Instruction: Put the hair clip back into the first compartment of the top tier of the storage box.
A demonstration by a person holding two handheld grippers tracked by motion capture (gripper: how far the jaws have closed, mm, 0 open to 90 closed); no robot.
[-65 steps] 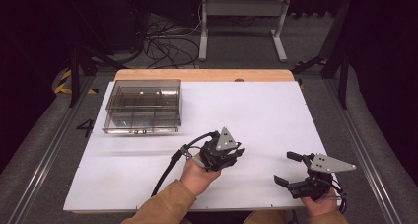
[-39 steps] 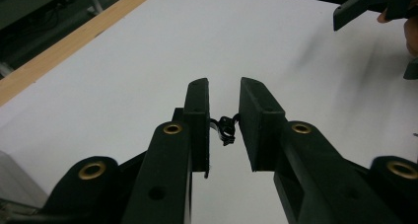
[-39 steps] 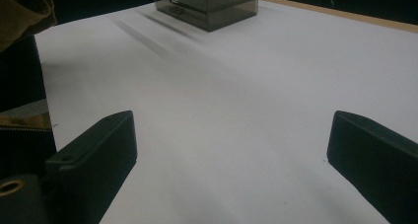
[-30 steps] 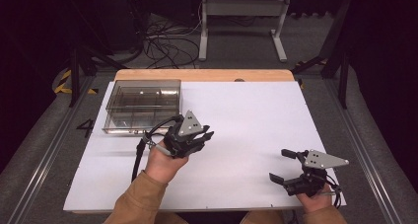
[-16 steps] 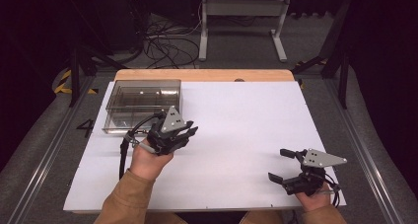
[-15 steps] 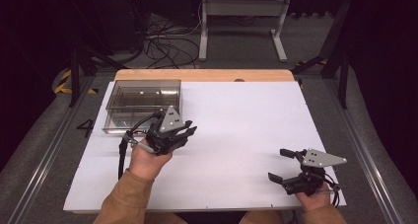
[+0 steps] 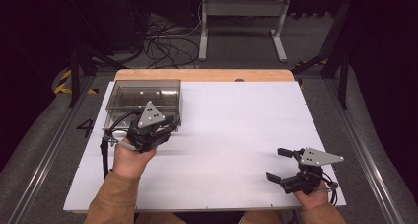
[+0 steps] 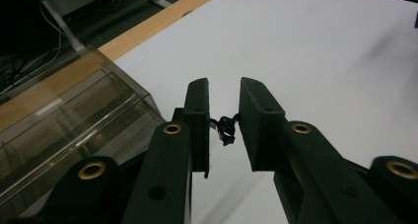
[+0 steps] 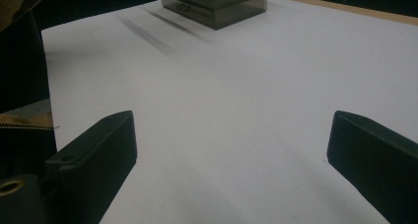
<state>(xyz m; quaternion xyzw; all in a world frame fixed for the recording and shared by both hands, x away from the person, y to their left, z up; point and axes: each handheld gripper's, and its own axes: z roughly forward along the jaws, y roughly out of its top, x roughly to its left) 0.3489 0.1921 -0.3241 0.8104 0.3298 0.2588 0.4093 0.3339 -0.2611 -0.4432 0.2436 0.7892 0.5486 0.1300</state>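
A smoky clear plastic box stands near the tabletop's far left corner; what lies inside its compartments cannot be made out. The left tongs hover at the box's near right corner, closed on a small black clip, which the left gripper view shows pinched between the pads. The right tongs gape wide and empty near the near right corner.
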